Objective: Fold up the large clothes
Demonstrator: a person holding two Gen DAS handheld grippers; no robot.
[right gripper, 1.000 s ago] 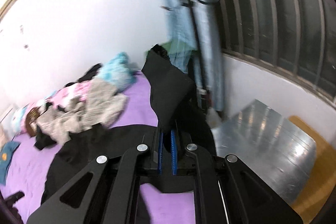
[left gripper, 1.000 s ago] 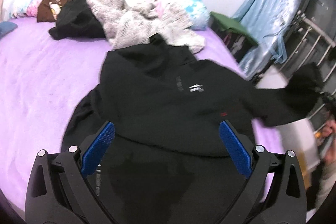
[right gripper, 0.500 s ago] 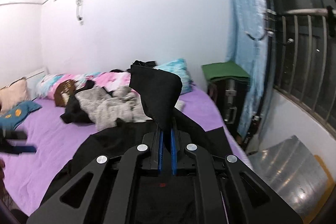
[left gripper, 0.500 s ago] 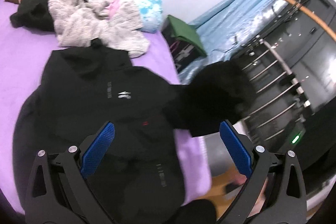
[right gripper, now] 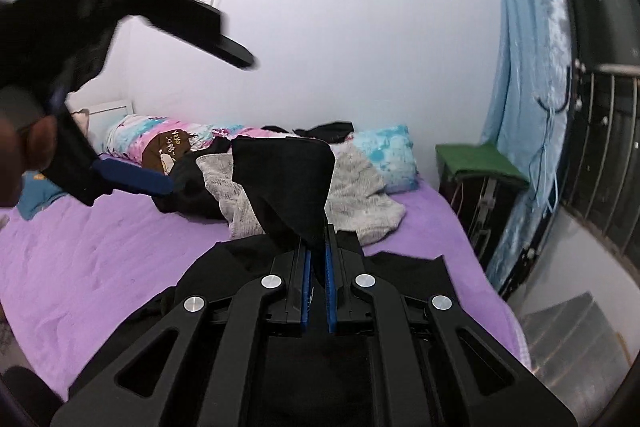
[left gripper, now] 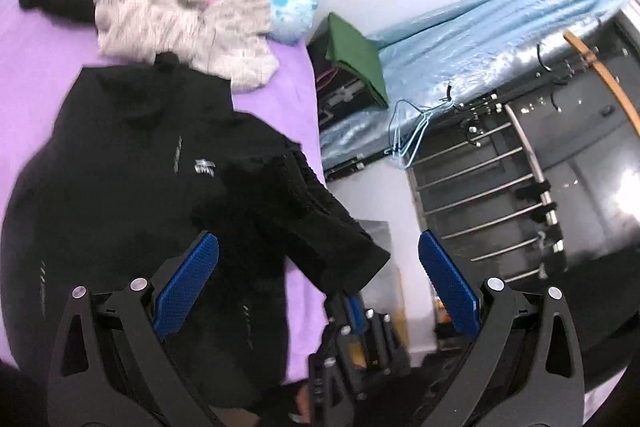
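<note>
Hoodie [left gripper: 132,163] lies face up on the purple bed [left gripper: 44,59], its hood toward a pile of other clothes [left gripper: 180,11] near the wall. We hold its sleeve [right gripper: 288,183] with our right claw [right gripper: 316,291]; the blue pads are together on the cuff end, and the cloth stands up between them in a soft peak. In the left wrist view the same sleeve [left gripper: 320,227] goes from the shoulder across to the right claw [left gripper: 352,311] at the side of the bed.

Our left claw [left gripper: 316,275] is wide apart and holds nothing. It hangs above the lower part of the hoodie, and in the right wrist view we see it [right gripper: 132,183] high on the left, blurred.

We think the hoodie is thick and quite heavy for a cloth, but fully soft. It bends anywhere and keeps no shape, so a part that we lift will hang and pull the rest a little. The surface does not look slippery, and on the bed cover it probably does not slide much. Nothing in it is fragile.

For the fold we judge that the cuff is a good place to hold, because the ribbed edge is thicker. For the body, it seems better to take the hem or the shoulder seam, where there are more layers. A pinch of one thin layer in the middle would only make a wrinkle.
</note>
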